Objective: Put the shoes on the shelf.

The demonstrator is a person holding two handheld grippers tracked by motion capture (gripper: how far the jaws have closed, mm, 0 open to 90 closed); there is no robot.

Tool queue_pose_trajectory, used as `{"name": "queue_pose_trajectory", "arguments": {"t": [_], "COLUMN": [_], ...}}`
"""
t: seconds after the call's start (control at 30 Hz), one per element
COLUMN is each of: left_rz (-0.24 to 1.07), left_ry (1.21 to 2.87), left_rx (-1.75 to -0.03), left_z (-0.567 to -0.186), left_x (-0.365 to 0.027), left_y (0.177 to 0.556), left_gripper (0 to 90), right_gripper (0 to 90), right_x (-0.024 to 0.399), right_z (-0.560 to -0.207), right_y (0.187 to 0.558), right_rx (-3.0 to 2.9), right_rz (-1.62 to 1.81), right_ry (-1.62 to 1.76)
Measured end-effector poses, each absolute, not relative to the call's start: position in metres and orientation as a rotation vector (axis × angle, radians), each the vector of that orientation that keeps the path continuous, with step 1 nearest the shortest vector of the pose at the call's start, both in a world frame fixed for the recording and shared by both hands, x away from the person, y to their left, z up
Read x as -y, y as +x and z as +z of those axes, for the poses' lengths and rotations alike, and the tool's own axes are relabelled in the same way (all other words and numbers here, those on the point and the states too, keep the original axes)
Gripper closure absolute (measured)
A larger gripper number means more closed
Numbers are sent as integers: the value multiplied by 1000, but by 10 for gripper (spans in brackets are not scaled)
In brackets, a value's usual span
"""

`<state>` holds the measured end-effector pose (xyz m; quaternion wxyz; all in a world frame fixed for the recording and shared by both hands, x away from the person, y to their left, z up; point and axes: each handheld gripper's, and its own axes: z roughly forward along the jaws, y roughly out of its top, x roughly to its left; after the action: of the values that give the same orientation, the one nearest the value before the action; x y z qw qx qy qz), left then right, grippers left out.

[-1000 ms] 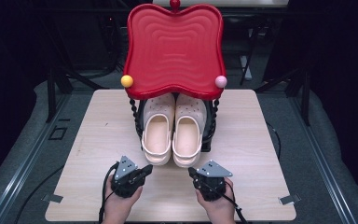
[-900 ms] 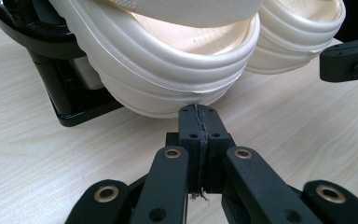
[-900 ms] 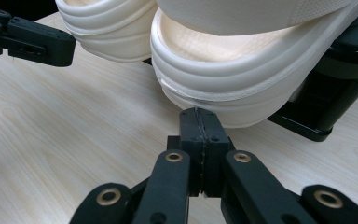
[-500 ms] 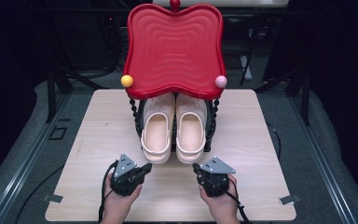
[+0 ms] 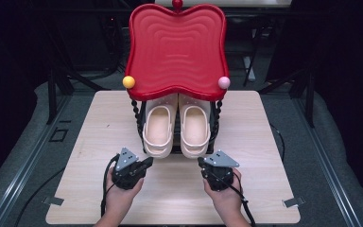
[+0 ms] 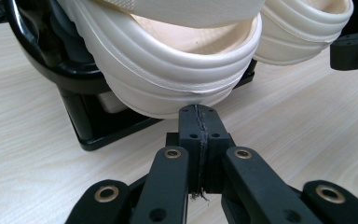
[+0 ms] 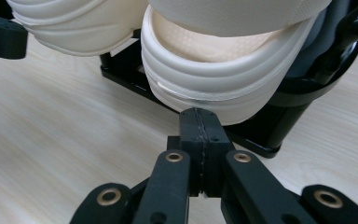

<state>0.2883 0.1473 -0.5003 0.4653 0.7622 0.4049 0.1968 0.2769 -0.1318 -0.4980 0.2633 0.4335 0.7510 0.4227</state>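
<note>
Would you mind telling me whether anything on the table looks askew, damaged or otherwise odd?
Nothing stands out. The two cream clogs, left and right, sit side by side and parallel on the black rack under the red tray. The left gripper and right gripper, jaws shut, each point at a clog's heel.

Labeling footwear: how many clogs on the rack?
2. Left clog and right clog sit side by side on the black rack, toes hidden under the red tray; more could hide there.

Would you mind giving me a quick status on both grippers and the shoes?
Left gripper shut, empty, at left clog's heel. Right gripper shut, empty, at right clog's heel. Both clogs on black rack under red tray.
</note>
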Motion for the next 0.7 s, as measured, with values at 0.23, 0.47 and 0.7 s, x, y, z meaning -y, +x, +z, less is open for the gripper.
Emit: {"name": "queue_pose_trajectory", "arguments": {"t": [0.23,0.47,0.7], "left_rz": [493,507,508], "left_ry": [1878,1878,1867], "left_rx": [-989,-1010,-1042], "left_z": [-495,-489,-489], "left_x": [-139,-138,-137], "left_y": [298,310,322], "left_gripper": [896,896,896], "right_gripper": [900,900,900], "right_x": [137,138,132], "right_z": [-494,-491,-488], "right_y": [288,299,311], "right_rx": [-2009,-1994,-1995], "right_rz": [1113,1117,1120], "right_ry": [1179,1198,1204]}}
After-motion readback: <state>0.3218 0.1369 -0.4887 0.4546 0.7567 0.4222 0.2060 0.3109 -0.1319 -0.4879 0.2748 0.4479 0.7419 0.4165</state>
